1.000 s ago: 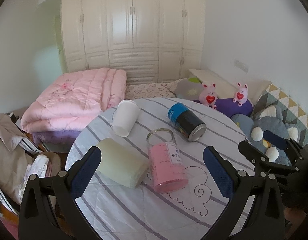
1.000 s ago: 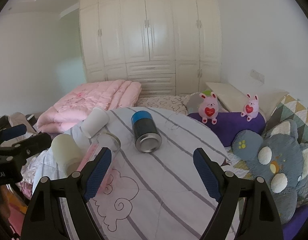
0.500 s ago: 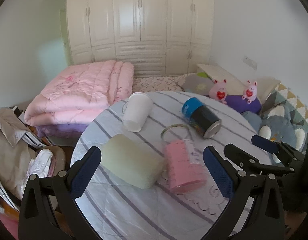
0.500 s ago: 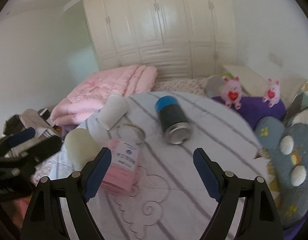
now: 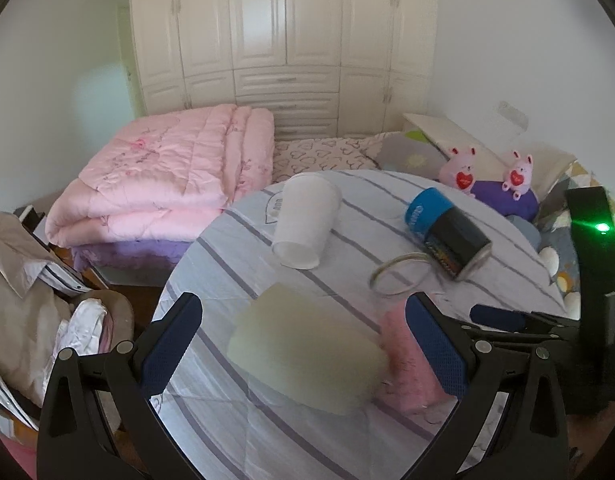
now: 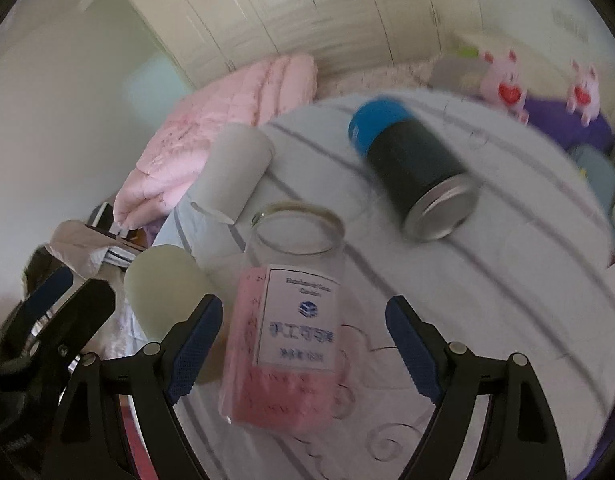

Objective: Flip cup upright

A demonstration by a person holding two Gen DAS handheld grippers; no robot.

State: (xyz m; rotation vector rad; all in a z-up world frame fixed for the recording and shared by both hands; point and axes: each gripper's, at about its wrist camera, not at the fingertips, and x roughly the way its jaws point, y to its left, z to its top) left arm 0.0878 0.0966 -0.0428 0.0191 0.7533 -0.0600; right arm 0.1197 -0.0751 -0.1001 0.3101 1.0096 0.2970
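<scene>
Several cups lie on their sides on a round striped table [image 5: 235,432]. A pale green cup [image 5: 307,356] lies between the fingers of my open left gripper [image 5: 303,356]. A clear jar with pink filling and a white label [image 6: 287,328] lies between the fingers of my open right gripper [image 6: 303,348]; it also shows in the left wrist view [image 5: 403,344]. A white paper cup [image 5: 305,220] and a black can with a blue end [image 5: 447,236] lie farther back. Neither gripper touches anything.
A folded pink quilt [image 5: 163,184] lies on the bed behind the table. Clothes [image 5: 23,304] pile up at the left. Pink plush toys [image 5: 463,168] and cushions sit at the right. White wardrobes [image 5: 283,40] fill the back wall.
Both grippers have moved forward and lower toward the table. The green cup now lies between the left fingers and the pink jar between the right fingers. The right view is blurred by motion.
</scene>
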